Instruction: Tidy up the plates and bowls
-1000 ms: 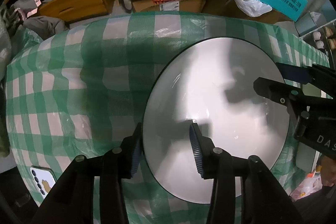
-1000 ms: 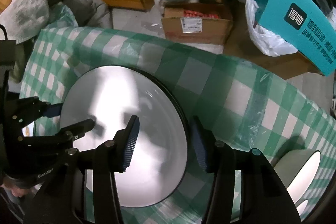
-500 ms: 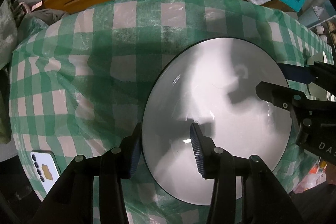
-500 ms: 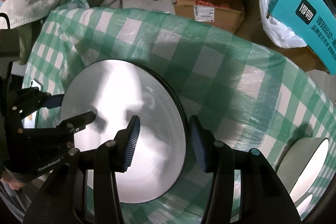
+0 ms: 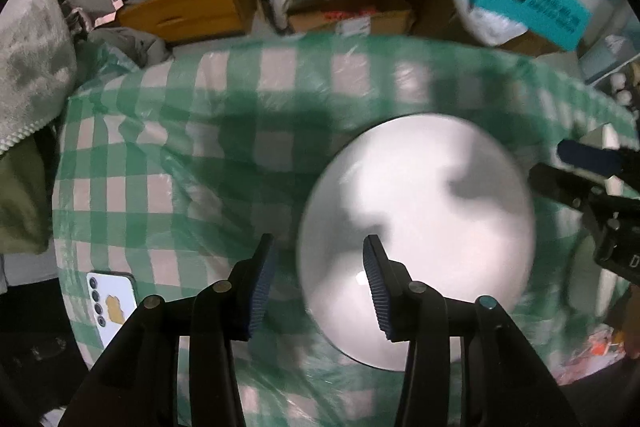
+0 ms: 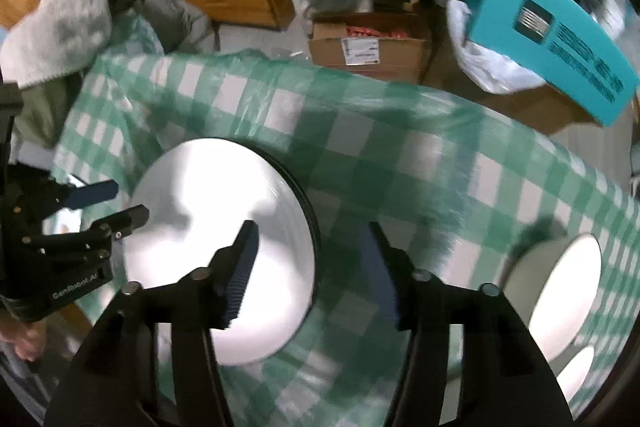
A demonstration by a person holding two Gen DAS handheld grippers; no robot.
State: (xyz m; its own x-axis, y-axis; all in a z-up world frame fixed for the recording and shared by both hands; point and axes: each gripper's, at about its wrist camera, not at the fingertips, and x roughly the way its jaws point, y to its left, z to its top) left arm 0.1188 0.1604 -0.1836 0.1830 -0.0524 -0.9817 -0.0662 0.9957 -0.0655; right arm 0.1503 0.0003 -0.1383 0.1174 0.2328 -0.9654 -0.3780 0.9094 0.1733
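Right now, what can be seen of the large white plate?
The large white plate is round, glossy and looks ceramic, with a thin dark rim. It lies flat and empty on the green checked tablecloth, crossed by gripper shadows. Both grippers are opening above opposite edges; no pad presses on it. Motion blur hides finer detail.

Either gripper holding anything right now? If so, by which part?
Nothing is held. The left gripper and right gripper both straddle opposite edges of the big white plate, fingers clear of the rim and opening; the plate lies on the checked cloth.
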